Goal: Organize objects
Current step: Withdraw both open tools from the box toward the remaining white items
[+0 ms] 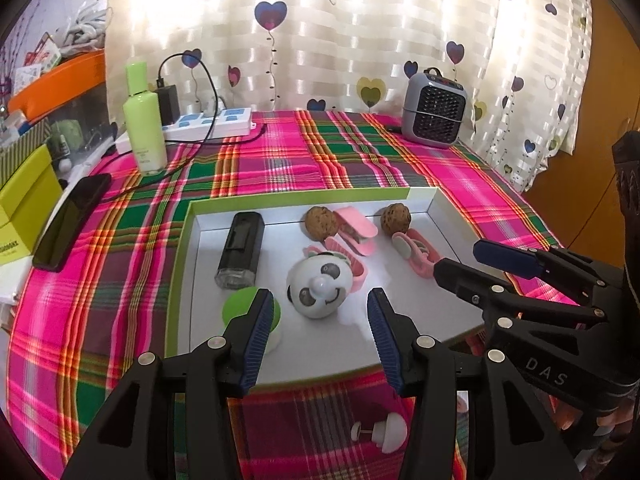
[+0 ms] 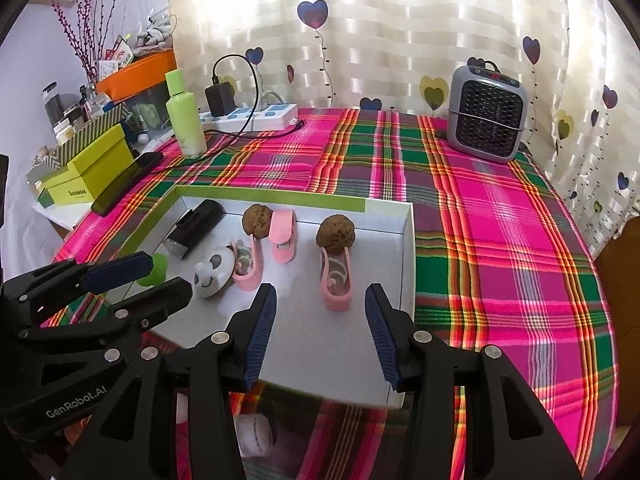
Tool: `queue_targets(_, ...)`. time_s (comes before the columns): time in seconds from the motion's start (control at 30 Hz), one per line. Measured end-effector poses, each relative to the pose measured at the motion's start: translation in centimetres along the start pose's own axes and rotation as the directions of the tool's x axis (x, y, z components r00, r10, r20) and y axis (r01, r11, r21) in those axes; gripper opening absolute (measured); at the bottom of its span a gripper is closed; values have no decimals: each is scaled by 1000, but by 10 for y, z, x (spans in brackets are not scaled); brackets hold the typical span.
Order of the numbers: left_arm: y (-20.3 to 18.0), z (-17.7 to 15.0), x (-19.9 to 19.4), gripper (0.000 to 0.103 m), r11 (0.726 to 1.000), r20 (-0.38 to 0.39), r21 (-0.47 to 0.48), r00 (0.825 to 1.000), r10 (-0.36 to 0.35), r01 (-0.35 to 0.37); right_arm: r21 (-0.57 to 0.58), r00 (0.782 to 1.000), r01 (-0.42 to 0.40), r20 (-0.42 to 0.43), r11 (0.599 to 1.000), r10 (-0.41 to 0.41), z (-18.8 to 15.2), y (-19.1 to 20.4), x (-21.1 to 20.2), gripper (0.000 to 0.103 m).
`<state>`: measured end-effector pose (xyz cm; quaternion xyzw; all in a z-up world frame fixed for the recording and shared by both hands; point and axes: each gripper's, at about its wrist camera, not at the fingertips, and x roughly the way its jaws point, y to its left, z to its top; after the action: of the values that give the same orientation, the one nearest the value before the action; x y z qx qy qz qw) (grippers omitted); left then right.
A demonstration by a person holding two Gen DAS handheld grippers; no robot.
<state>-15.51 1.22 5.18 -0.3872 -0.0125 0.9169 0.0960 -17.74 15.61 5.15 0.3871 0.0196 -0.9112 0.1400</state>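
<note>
Now both sets of fingers apart, nothing btwn: left gripper (image 1: 316, 300) over panda toy (image 1: 319, 288) in tray (image 1: 308, 196), right gripper (image 2: 320, 296) nr pink clip (image 2: 336, 280)

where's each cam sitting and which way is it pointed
Left wrist: on the left tongs, angled down at the white tray; own fingers frame the panda toy, right tongs at right.
Right wrist: on the right tongs, aimed likewise; left tongs at left.
Shared: tray, panda toy, two walnuts, grey heater.
</note>
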Motion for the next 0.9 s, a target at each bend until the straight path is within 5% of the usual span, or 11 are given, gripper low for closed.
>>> queue_targets(0.9, 12, -29, -37, 48, 1000, 25, -3, 1000, -2, 2, 24, 1000, -11, 20, 1000, 10, -31, 19, -33, 47)
